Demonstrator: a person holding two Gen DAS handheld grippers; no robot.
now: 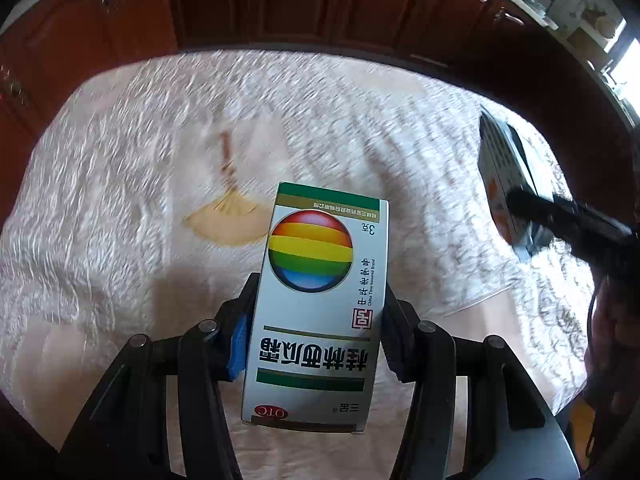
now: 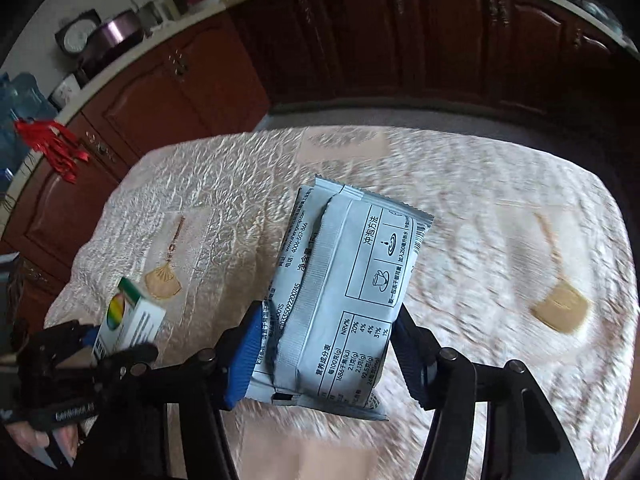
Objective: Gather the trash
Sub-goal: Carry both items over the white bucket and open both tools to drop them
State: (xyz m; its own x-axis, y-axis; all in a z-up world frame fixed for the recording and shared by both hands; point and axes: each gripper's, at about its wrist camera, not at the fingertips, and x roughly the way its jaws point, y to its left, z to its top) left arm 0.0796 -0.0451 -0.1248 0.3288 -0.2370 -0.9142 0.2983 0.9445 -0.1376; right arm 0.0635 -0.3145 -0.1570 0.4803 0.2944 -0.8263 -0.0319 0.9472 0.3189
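Observation:
My left gripper [image 1: 318,320] is shut on a white medicine box [image 1: 320,304] with a rainbow ball and green stripes, held above the table. It also shows in the right wrist view [image 2: 128,320], at the lower left. My right gripper [image 2: 324,344] is shut on a pale grey-blue food packet [image 2: 344,292] with printed text, held above the table. The packet shows in the left wrist view [image 1: 506,184] at the right, in the other gripper's black fingers [image 1: 560,216].
The table carries a white embossed cloth [image 1: 120,184] with tan fan [image 1: 224,220] and block [image 2: 560,308] motifs. Dark red wooden cabinets [image 2: 360,40] run behind. A red tassel [image 2: 56,148] hangs at the far left.

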